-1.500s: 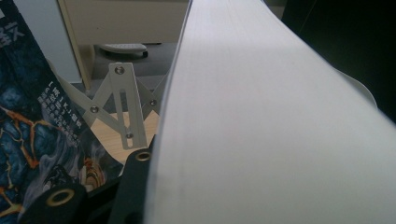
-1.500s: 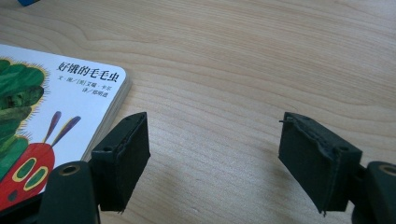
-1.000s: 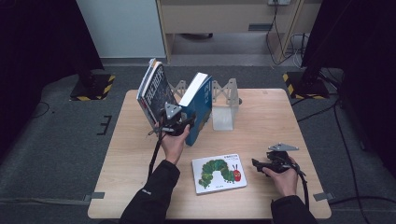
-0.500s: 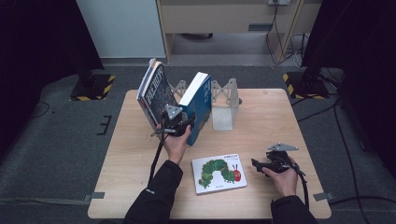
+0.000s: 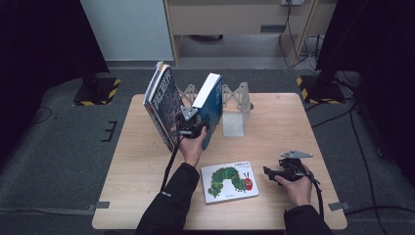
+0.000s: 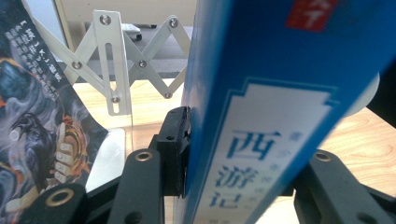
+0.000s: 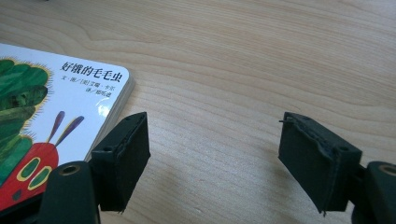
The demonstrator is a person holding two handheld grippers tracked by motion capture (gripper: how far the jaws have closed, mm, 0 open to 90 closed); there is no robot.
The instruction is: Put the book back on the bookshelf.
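A thick blue book (image 5: 211,105) stands tilted on the table, and my left gripper (image 5: 197,124) is shut on its lower spine. Its jaws have just been closing on that book. In the left gripper view the blue spine (image 6: 261,116) sits between the jaws and the left pad (image 6: 180,142) presses against it. A dark illustrated book (image 5: 164,105) leans to the left of it. A white caterpillar picture book (image 5: 229,181) lies flat near the front edge. My right gripper (image 5: 268,172) rests open just right of it, nothing between its jaws (image 7: 212,158), close to the book's corner (image 7: 70,88).
A white scissor-type expanding book rack (image 5: 235,98) stands at the back of the wooden table (image 5: 288,122), with a clear end plate (image 5: 234,126) in front of it. The rack's lattice (image 6: 121,60) shows behind the blue book. Dark floor and stands surround the table.
My left hand has shifted a little to the right with the blue book in its jaws. The right hand has stayed still.
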